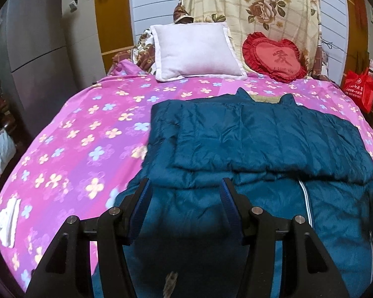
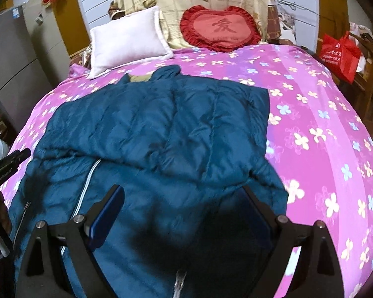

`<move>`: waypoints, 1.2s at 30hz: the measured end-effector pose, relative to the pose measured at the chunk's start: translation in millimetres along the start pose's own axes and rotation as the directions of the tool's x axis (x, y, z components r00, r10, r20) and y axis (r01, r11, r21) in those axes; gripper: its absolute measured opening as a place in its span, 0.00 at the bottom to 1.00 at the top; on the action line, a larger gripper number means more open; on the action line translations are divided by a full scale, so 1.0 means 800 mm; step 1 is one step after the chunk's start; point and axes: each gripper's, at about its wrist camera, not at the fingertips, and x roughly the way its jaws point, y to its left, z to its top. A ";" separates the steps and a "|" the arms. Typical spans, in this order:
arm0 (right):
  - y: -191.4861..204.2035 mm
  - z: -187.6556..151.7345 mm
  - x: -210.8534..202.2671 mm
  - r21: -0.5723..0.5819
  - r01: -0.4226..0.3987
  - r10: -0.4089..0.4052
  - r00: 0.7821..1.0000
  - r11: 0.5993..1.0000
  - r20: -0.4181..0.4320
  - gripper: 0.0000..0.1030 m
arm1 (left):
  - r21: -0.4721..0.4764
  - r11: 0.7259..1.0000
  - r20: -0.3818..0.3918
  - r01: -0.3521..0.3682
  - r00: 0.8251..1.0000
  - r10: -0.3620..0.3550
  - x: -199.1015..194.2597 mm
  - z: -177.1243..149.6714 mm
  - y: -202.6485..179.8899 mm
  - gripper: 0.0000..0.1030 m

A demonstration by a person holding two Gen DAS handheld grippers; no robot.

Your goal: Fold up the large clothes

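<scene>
A dark teal padded jacket (image 1: 261, 134) (image 2: 161, 124) lies flat on the pink flowered bed sheet (image 1: 74, 136) (image 2: 323, 124), collar towards the pillows. Its sleeves are folded across the chest, and a white-edged zip runs down the lower part. My left gripper (image 1: 185, 186) hovers over the jacket's lower left part, jaws apart, nothing between them. My right gripper (image 2: 181, 191) hangs over the lower right part, jaws wide, also with nothing between them. The left gripper's black body (image 2: 12, 159) shows at the left edge of the right wrist view.
A white pillow (image 1: 196, 49) (image 2: 129, 39) and a red heart cushion (image 1: 273, 57) (image 2: 221, 28) lean at the bed's head. A grey fridge (image 1: 37, 49) and a white bag (image 1: 0, 149) stand left of the bed. A red bag (image 2: 340, 54) sits on the right.
</scene>
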 end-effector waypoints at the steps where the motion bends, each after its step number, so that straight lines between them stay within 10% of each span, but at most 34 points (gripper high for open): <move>1: 0.002 -0.005 -0.004 -0.002 -0.002 0.002 1.000 1.000 -0.005 0.91 | 0.000 1.000 0.003 -0.001 1.000 0.001 -0.006 -0.004 0.003 0.33; 36: 0.076 -0.114 -0.055 -0.055 -0.111 0.105 0.990 0.992 -0.098 0.91 | 0.009 0.993 0.048 -0.119 0.992 0.119 -0.180 -0.066 0.102 0.33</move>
